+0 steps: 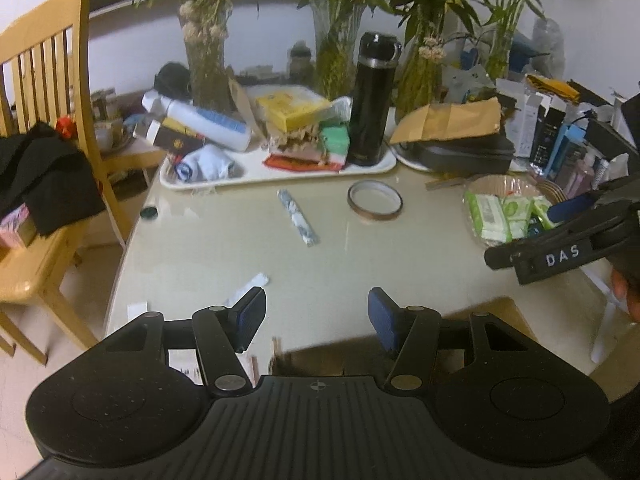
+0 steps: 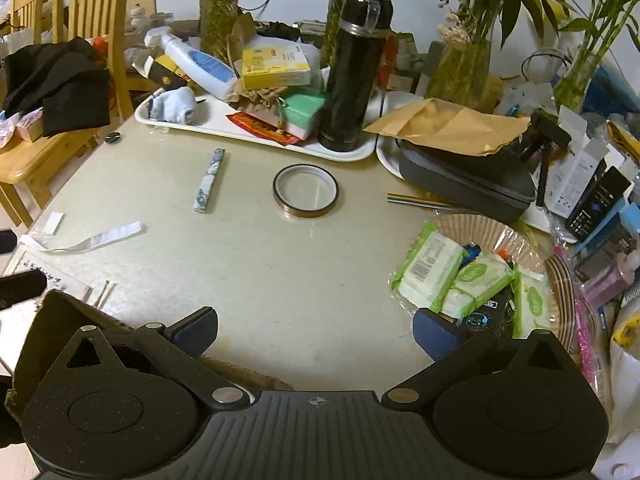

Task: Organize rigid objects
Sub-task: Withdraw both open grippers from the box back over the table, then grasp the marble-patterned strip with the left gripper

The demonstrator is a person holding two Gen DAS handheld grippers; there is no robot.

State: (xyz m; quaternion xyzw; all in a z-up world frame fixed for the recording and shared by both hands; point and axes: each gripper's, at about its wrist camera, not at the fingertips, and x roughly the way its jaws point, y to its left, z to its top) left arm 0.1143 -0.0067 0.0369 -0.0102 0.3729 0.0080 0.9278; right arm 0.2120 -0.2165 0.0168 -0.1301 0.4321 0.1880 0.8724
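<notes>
A brown tape roll (image 1: 375,201) (image 2: 306,191) lies flat on the beige table (image 1: 360,260) (image 2: 280,264). Left of it lies a narrow blue-patterned stick (image 1: 298,216) (image 2: 209,185). A black thermos (image 1: 372,100) (image 2: 352,76) stands upright on the white tray (image 1: 280,178) (image 2: 216,120) behind them. My left gripper (image 1: 316,314) hovers open over the table's near edge, nothing between its blue pads. My right gripper (image 2: 316,332) is open wider and empty, just left of a basket of green wipe packs (image 2: 460,276) (image 1: 500,208). In the left wrist view it (image 1: 528,232) reaches in from the right.
The tray also holds a spray bottle (image 2: 200,64), a yellow box (image 2: 276,66) and a sock (image 2: 176,104). A dark case (image 2: 468,180) under brown paper, boxes and plant vases crowd the back and right. A wooden chair (image 1: 40,120) with black clothing stands left. Paper strips (image 2: 100,240) lie near the left edge.
</notes>
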